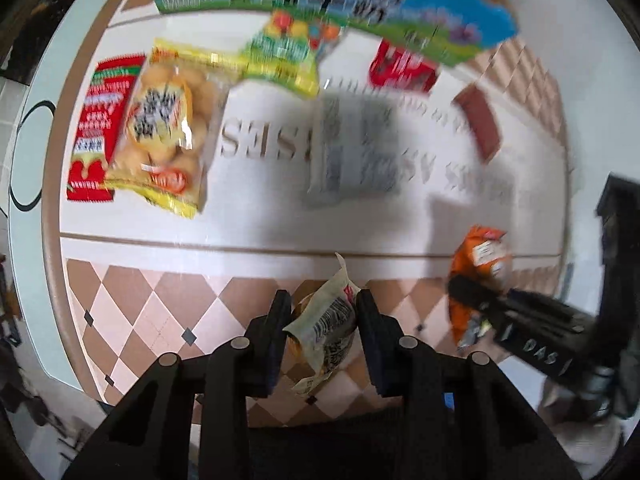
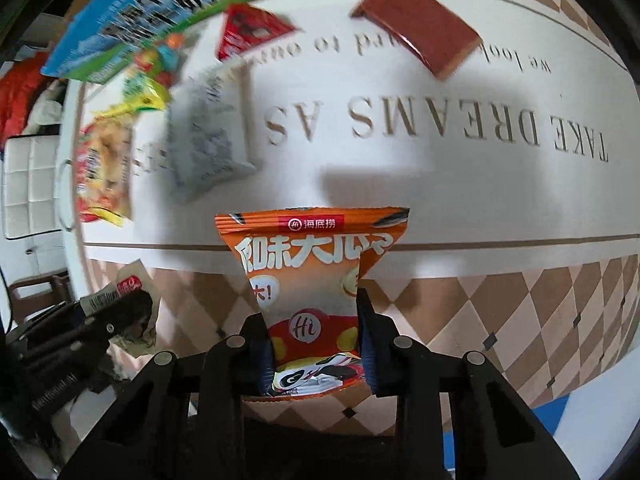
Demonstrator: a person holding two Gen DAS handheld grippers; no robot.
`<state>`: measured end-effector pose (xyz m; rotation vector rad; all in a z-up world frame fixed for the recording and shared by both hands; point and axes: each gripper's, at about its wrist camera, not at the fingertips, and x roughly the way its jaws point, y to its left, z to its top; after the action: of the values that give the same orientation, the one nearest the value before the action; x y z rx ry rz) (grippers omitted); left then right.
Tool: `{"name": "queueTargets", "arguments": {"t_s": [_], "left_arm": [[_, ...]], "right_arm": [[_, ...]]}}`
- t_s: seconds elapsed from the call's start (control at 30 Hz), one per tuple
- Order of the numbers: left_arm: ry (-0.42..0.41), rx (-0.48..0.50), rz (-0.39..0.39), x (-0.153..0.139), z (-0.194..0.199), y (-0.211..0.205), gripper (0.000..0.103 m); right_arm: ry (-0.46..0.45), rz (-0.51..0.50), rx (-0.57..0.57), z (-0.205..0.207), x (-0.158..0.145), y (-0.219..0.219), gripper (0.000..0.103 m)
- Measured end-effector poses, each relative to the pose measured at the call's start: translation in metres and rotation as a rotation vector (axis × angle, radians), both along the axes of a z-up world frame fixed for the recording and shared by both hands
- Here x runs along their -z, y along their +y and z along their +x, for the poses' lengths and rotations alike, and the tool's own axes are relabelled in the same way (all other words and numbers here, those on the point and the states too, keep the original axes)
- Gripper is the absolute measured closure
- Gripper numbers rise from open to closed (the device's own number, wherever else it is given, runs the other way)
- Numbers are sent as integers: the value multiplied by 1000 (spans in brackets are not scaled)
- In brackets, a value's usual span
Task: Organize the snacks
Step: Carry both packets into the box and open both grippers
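The left gripper (image 1: 323, 322) pinches a pale packet (image 1: 326, 330) between its fingers, the packet sticking out ahead of the tips, above the checked cloth (image 1: 132, 308). The right gripper (image 2: 316, 330) pinches an orange packet (image 2: 312, 280) by its lower half, its top fanning out beyond the fingertips. More snacks lie well apart on the table beyond.

Left gripper (image 1: 323, 334) clamping cream snack packet (image 1: 326, 330), snacks strewn on tablecloth (image 1: 280, 184)
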<state>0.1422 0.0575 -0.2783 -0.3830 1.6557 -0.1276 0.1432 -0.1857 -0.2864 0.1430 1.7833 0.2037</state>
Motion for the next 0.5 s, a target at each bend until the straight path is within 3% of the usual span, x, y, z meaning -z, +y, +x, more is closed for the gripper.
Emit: {"name": "queueTargets", "arguments": {"t_s": [0.17, 0.23, 0.4, 0.5], "left_arm": [[-78, -23, -72, -46, 28, 8, 72], [-123, -20, -84, -65, 61, 14, 72], [-237, -24, -52, -94, 134, 5, 72], [-279, -26, -28, -105, 175, 16, 72]], "right_arm": [[-47, 87, 20, 29, -47, -2, 67], [-91, 114, 21, 47, -68, 1, 67], [-226, 159, 35, 107, -125, 17, 67], [-285, 151, 55, 148, -138, 34, 67]]}}
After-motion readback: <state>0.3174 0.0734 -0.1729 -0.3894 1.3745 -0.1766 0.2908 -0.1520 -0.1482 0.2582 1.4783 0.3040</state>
